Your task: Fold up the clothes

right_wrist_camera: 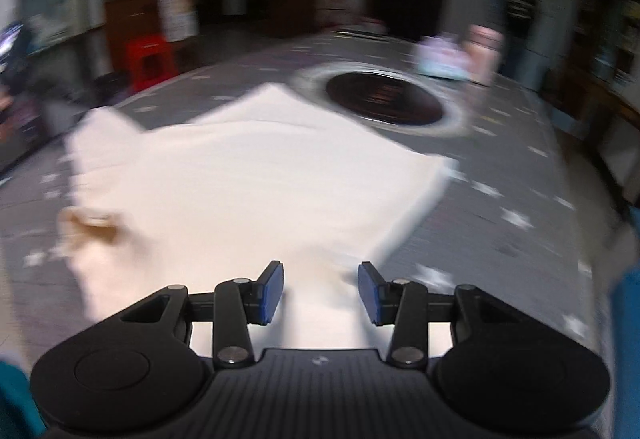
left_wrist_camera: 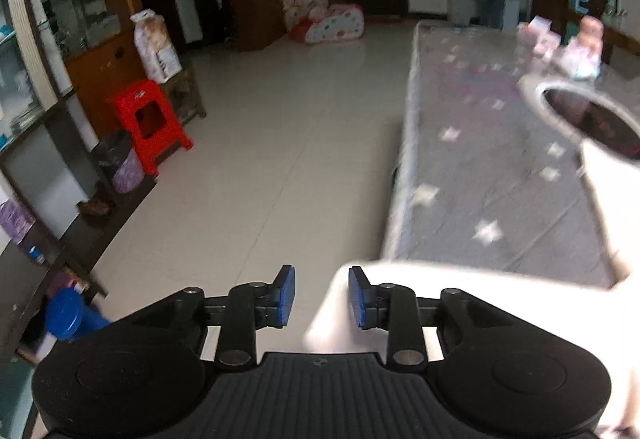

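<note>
I see both my left gripper [left_wrist_camera: 322, 297] and right gripper [right_wrist_camera: 321, 293] with jaws apart, gripping nothing, over the white shirt [right_wrist_camera: 256, 175] on the table [right_wrist_camera: 520, 175].

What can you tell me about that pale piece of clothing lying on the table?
The garment is cream-white, plain and soft-looking, like a T-shirt. It lies mostly flat on the grey patterned table. Its neck opening has a pale ribbed collar with a dark inside. One sleeve points to the far left and the right edge is slightly folded. The view is blurred, so finer details are unclear. Neither gripper's blue pads visibly pinch the cloth.
</note>
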